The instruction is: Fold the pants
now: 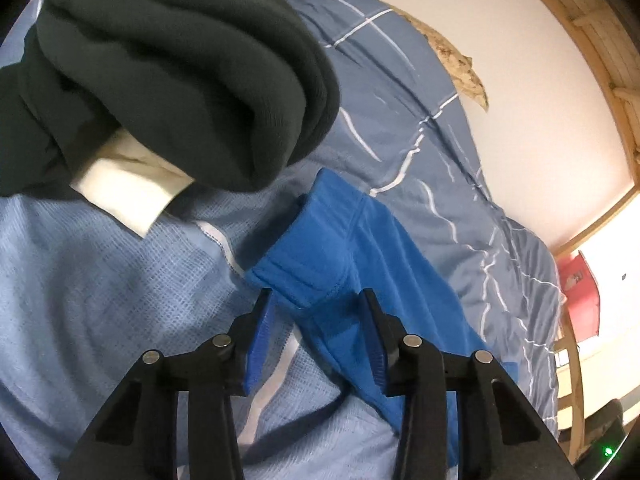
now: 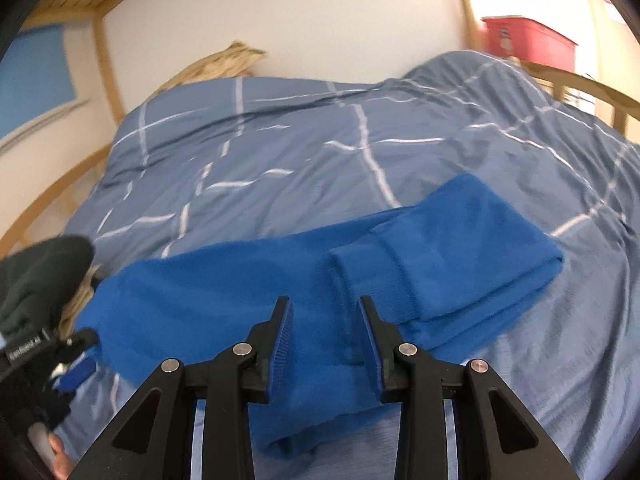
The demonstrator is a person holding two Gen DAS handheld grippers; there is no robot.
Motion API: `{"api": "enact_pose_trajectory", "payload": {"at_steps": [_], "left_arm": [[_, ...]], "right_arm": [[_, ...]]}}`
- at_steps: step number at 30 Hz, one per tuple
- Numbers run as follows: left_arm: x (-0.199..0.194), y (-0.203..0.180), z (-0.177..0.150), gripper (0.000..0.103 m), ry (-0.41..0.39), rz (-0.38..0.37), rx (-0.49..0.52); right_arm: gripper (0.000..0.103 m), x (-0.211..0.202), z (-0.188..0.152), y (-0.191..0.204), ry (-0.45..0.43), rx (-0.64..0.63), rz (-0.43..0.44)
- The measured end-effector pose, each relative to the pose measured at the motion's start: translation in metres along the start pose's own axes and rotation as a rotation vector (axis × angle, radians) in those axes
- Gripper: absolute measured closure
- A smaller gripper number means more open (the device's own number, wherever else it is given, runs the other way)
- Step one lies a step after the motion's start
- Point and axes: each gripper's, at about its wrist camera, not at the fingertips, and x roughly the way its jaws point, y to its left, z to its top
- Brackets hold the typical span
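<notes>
Pants [image 2: 248, 292] lay partly folded on the bed [image 2: 304, 152]; soft, limp fleece. Both grippers' fingers [image 1: 374, 336] gaped wide, empty; best grasped at the folded edge.

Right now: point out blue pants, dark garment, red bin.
blue pants [image 2: 248, 280], right wrist view, middle of the folded leg.
dark garment [image 1: 180, 60], left wrist view, bunched middle.
red bin [image 2: 528, 42], right wrist view, front wall.

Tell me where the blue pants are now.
The blue pants lie folded on the checked duvet, just ahead of the open right claw.
</notes>
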Motion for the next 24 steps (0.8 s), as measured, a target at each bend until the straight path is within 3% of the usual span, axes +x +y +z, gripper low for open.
{"api": "enact_pose_trajectory", "payload": {"at_steps": [5, 10, 12, 13, 19, 24], "left_arm": [[0.010, 0.014, -0.006, 0.063, -0.001, 0.023, -0.085], [0.021, 0.014, -0.005, 0.063, 0.002, 0.012, -0.097], [0.025, 0.011, -0.005, 0.068, 0.003, 0.020, -0.073], [0.025, 0.008, -0.005, 0.077, 0.007, 0.019, -0.046], [0.005, -0.012, -0.001, 0.085, -0.043, 0.035, 0.102], [-0.014, -0.043, 0.004, 0.086, -0.095, 0.069, 0.253]], "right_arm": [[0.069, 0.007, -0.001, -0.014, 0.000, 0.054, -0.038], [0.069, 0.009, -0.005, -0.017, -0.017, 0.059, -0.069], [0.069, 0.008, -0.005, -0.020, -0.022, 0.071, -0.083], [0.069, 0.007, -0.005, -0.022, -0.026, 0.082, -0.089], [0.069, 0.001, 0.000, -0.041, -0.080, 0.148, -0.134], [0.069, 0.027, 0.004, -0.048, 0.035, 0.125, -0.082]]}}
